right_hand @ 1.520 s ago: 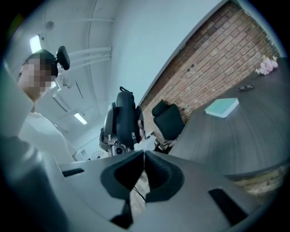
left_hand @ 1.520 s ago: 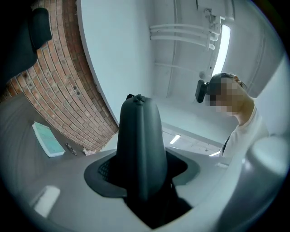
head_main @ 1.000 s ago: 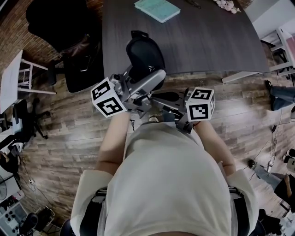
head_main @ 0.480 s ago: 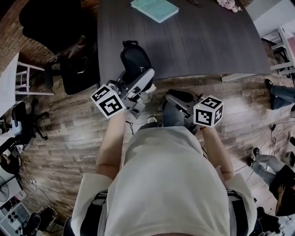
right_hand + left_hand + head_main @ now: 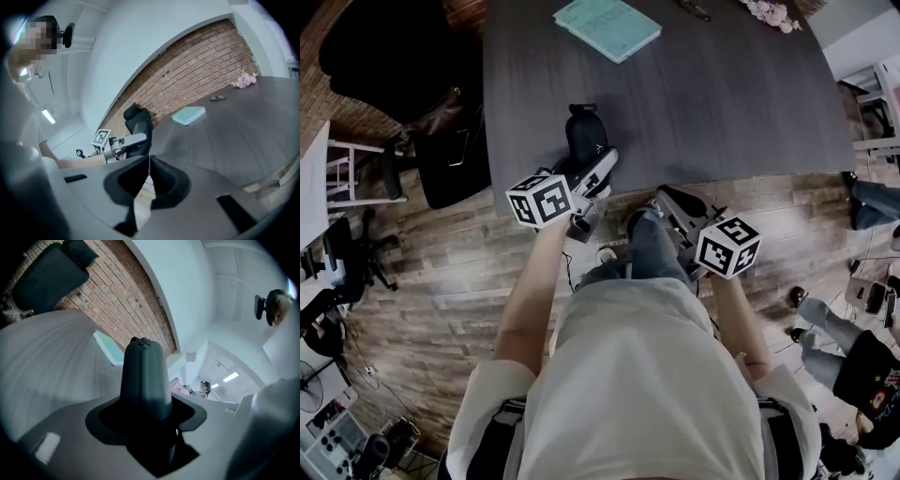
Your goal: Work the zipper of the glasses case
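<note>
The black glasses case (image 5: 584,139) is held over the front edge of the dark table (image 5: 722,94). My left gripper (image 5: 598,161) is shut on the case. In the left gripper view the case (image 5: 144,376) stands up between the spread jaws of the left gripper (image 5: 150,425). My right gripper (image 5: 662,196) hangs just off the table's front edge, to the right of the case and apart from it. Its jaws (image 5: 149,165) have just been closing and now meet with nothing between them. The right gripper view shows the case (image 5: 137,123) in the left gripper.
A teal book (image 5: 607,25) and pink flowers (image 5: 773,11) lie at the table's far side. A black office chair (image 5: 441,131) stands left of the table, with a white stool (image 5: 337,169) beyond it. A person (image 5: 853,356) sits on the wooden floor at the right.
The left gripper has sunk with the case toward the table's front edge. The right gripper has swung down and to the right, away from the left one.
</note>
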The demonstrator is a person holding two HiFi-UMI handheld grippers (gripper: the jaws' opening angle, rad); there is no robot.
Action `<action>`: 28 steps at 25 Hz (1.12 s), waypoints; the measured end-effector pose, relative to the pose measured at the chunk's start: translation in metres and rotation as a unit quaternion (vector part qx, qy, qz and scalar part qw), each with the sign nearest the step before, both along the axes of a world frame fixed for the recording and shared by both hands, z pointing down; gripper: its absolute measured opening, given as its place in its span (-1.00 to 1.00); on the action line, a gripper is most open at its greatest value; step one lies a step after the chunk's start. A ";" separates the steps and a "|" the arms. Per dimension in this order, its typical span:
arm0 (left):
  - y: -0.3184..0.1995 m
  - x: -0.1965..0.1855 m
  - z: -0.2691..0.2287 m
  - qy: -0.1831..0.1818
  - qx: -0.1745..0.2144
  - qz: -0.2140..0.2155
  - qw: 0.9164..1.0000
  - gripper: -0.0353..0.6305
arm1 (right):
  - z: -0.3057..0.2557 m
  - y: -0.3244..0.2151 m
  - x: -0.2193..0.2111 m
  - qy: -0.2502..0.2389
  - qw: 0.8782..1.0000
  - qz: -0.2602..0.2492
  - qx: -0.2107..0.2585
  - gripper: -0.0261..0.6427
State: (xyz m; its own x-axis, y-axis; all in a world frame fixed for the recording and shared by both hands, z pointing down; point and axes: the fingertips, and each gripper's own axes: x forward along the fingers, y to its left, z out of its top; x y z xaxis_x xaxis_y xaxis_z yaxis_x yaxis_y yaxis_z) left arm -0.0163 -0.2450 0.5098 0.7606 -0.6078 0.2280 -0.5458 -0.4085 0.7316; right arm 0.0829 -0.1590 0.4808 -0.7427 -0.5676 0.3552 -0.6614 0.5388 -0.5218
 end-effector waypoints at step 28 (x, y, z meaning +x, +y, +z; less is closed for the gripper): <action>-0.035 -0.021 0.026 -0.182 -0.026 -0.060 0.981 0.10 | 0.011 -0.025 -0.014 -0.005 0.999 -0.026 -0.022 -0.90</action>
